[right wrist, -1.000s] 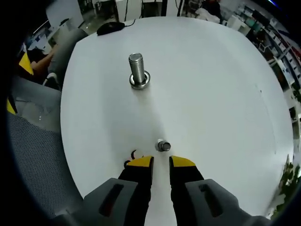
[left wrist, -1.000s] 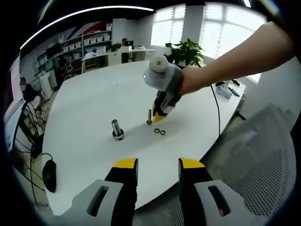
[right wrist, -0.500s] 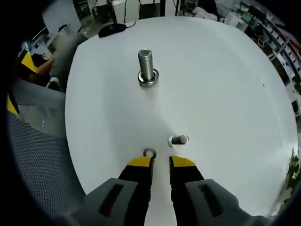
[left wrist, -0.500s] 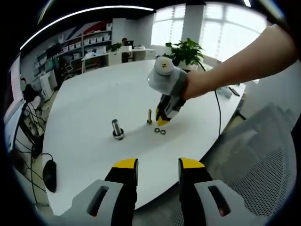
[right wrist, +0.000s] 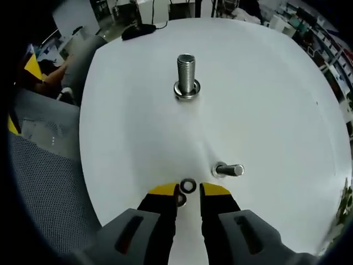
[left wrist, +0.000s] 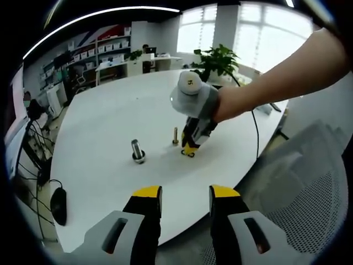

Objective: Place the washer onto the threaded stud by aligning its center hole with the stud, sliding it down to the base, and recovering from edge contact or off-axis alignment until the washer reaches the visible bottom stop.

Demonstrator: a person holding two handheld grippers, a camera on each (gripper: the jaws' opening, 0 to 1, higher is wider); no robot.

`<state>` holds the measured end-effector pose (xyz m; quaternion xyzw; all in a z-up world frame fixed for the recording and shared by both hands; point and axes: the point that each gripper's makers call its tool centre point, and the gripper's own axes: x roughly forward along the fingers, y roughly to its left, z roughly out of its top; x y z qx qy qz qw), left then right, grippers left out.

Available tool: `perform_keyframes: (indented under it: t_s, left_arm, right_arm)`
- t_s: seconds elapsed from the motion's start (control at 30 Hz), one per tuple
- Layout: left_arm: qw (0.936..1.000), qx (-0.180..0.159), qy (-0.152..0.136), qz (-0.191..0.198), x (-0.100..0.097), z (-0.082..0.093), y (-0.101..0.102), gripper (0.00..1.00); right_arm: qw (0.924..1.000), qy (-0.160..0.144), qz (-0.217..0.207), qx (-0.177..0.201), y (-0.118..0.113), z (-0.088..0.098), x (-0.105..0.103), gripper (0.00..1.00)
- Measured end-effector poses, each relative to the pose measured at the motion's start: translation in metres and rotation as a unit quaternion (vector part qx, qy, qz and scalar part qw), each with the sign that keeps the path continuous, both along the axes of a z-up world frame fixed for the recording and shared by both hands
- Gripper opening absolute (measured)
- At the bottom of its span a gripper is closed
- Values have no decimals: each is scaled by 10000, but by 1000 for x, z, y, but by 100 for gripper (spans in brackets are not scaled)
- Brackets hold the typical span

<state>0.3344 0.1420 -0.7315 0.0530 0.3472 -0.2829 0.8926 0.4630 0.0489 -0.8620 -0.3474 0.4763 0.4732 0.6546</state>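
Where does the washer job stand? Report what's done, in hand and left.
Done: the large stud stands with a washer around its base.
In hand: the right gripper, jaws apart, sits just above two loose washers lying on the table; neither is gripped yet.
Left: pick one up and slide it onto the small stud, whose shank looks bare.

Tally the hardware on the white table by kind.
Studs: 2, the large and the small.
Washers: 2, one at the right claw's tips and one partly hidden beside it.
Total: 4.
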Motion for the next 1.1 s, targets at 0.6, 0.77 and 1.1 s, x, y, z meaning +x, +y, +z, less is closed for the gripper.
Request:
perform_keyframes:
  t_s: [0.6, 0.77, 1.1]
  left_arm:
    - [10000, 4, 18, -11, 0, 0, -1, 32]
    - [10000, 4, 28, -14, 0, -1, -1, 32]
    - [10000, 12, 19, -1, 0, -1, 0, 32]
  right_arm:
    - [9996, 5, 262, -96, -2, -6, -1, 15]
    - [9998, -19, 184, -22, -3, -6, -1, 14]
    - [9996, -207, 195, -28, -2, -5, -1, 14]
